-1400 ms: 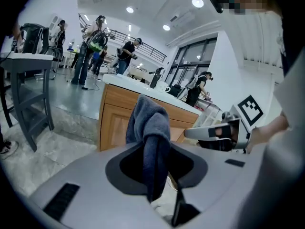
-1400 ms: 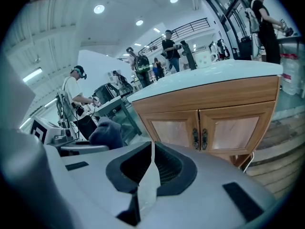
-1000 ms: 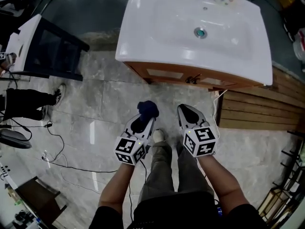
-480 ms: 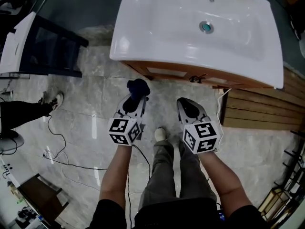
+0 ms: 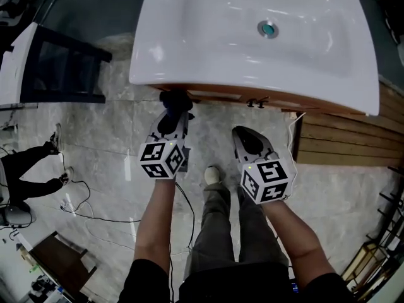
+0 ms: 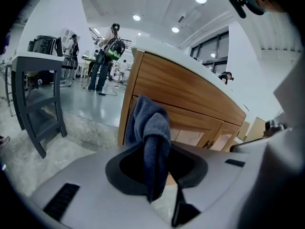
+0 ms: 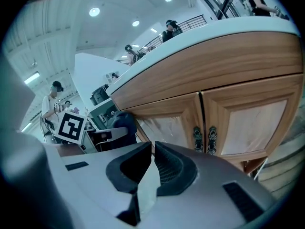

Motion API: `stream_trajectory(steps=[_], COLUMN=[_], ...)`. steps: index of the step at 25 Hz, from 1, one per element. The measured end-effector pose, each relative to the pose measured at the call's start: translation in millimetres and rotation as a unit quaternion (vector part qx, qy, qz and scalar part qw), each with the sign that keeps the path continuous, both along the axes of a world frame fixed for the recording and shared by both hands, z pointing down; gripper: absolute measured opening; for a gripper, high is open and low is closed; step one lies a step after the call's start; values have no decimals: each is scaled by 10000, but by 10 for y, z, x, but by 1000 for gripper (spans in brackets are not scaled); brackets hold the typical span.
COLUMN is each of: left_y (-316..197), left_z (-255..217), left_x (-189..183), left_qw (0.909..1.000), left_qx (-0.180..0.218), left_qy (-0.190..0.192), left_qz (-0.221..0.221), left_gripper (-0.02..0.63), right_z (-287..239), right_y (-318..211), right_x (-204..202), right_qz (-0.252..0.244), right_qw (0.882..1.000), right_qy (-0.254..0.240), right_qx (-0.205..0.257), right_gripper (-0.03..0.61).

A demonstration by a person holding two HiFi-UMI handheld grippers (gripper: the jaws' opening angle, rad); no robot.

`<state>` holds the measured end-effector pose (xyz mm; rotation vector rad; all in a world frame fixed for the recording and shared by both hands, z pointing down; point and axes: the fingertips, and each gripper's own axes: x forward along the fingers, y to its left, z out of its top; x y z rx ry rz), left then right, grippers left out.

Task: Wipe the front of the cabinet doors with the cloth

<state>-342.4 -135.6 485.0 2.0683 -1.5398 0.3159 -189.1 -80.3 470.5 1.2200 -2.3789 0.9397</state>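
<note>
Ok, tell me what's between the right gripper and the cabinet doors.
Nothing. In the head view only bare floor tiles separate the right gripper from the cabinet doors; the right gripper view sees the doors unobstructed.

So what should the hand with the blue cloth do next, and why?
Probably push the left gripper forward until the cloth presses flat on the cabinet door. It is clamped on the cloth, close to the wood; contact is unclear.

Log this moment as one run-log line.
left hand-held gripper: shut on blue cloth | cloth: by left cabinet door, contact unclear | right hand-held gripper: shut, empty, facing door handles
</note>
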Motion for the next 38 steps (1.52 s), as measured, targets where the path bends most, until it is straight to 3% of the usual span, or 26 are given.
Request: stream_trajectory(steps=[7, 24, 31, 38], left_y=[-76, 31, 106, 242], left_z=[41, 129, 83, 121], left_x=[395, 1911, 2101, 1678], left_qw=[9998, 9927, 9917, 9938], left_qx=[-9, -23, 96, 79], left_qy=[57, 282, 184, -13], left_qz=[198, 1173, 1271, 1109], left_gripper=[98, 98, 98, 98], right_z=[56, 112, 137, 165], right_y=[-10, 22, 32, 13], right_x=[359, 1326, 1530, 1167], right_qz=[245, 844, 1021, 813], right_qw=[9997, 9964, 9947, 9966], right_qy=[-3, 7, 9, -43], right_qx=[-75, -86, -119, -111], right_gripper=[44, 44, 44, 44])
